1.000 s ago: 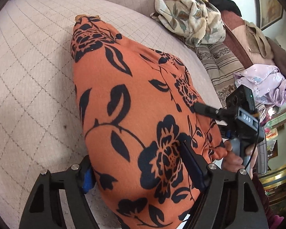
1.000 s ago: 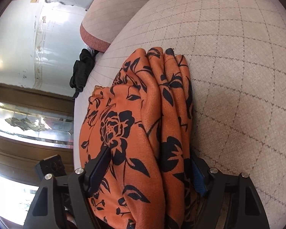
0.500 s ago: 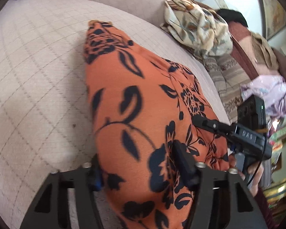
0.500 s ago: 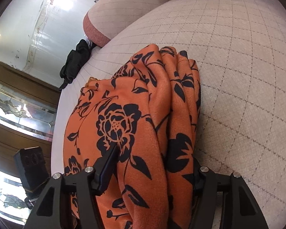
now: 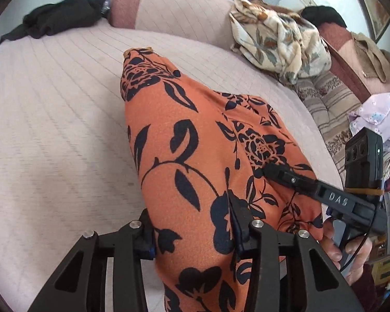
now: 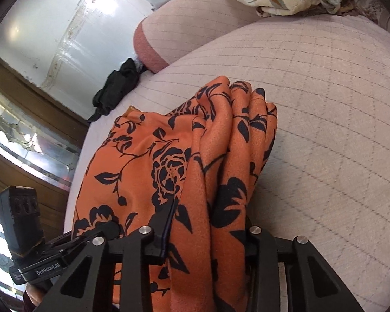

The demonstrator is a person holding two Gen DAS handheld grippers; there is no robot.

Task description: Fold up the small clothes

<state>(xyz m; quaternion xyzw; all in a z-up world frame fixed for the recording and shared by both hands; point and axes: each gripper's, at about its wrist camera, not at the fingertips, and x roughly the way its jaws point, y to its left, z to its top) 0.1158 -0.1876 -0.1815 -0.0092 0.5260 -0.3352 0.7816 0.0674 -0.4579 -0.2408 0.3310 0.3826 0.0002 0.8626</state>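
Both sets of jaws have just been closing and now pinch the near edge of the orange floral garment (image 5: 184, 156): the left gripper (image 5: 192, 231) clamps one bunched portion between narrowed jaws, and the right gripper (image 6: 208, 234) clamps the adjacent portion, where several layers are gathered into ridges. Gripping the same edge at two points side by side probably allows that edge to be raised evenly and carried over in one fold without the layers slipping apart. The garment lies on the quilted cushion (image 5: 52, 130), with its long axis running away from the grippers; its narrow far end, with a tan trim, points toward the bolster (image 5: 153, 13) behind it. Beyond the garment's far end, a black cloth (image 5: 57, 18) lies at the cushion's far edge beside the bolster. Past the garment on the right gripper's side, a cream leaf-print cloth (image 5: 280, 41) is heaped against the backrest, well apart from the garment.
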